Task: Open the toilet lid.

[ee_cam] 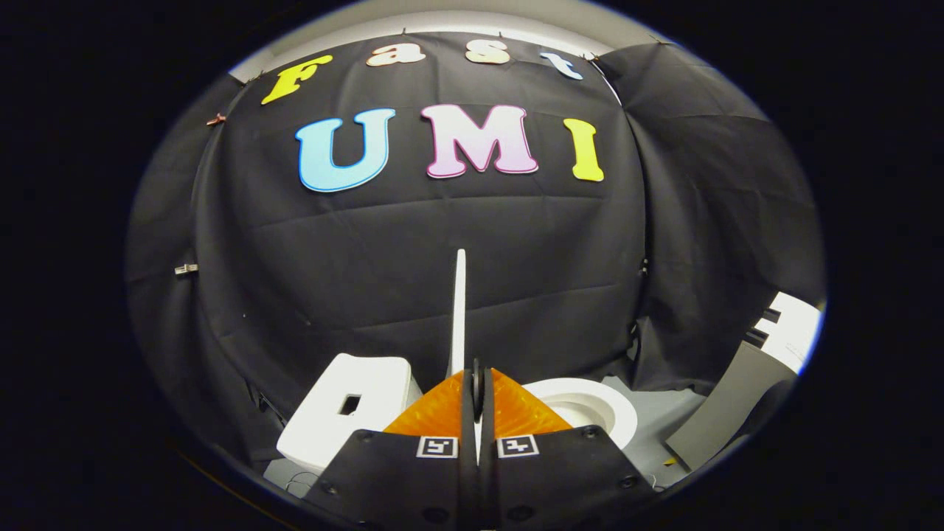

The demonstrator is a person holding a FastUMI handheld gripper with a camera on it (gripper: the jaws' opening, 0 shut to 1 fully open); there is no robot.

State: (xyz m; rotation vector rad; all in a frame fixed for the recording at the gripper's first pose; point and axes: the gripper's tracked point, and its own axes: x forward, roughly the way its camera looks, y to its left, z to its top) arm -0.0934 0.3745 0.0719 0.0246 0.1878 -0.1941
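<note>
Two small square black-and-white marker tags [476, 446] sit on the claw's [476, 398] body, one on each finger base; their pattern is a coded block, not readable text, and no brand or label can be made out on the toilet parts. The claw's fingers are drawn nearly together, with a thin white edge between them: the toilet lid [459, 317], seen edge-on as a narrow white blade rising straight up from between the fingertips against the black cloth wall [369, 251]. Both fingers appear to press on the lid's lower part, though the contact itself is masked by the finger pads and cannot be confirmed in detail. The lid stands upright, close to vertical. The toilet bowl [590, 409] with its white rim lies just beyond and to the right of the fingers, partly covered by the right finger. The white toilet tank [346, 413], with a small dark rectangular opening in its face, lies just beyond and to the left of the fingers, its lower part cut off by the claw body. A grey panel [726, 402] leans at the far right, with a white block [793, 328] bearing dark bars behind it; what that is remains unclear. The grey floor [656, 428] shows between bowl and panel.
</note>
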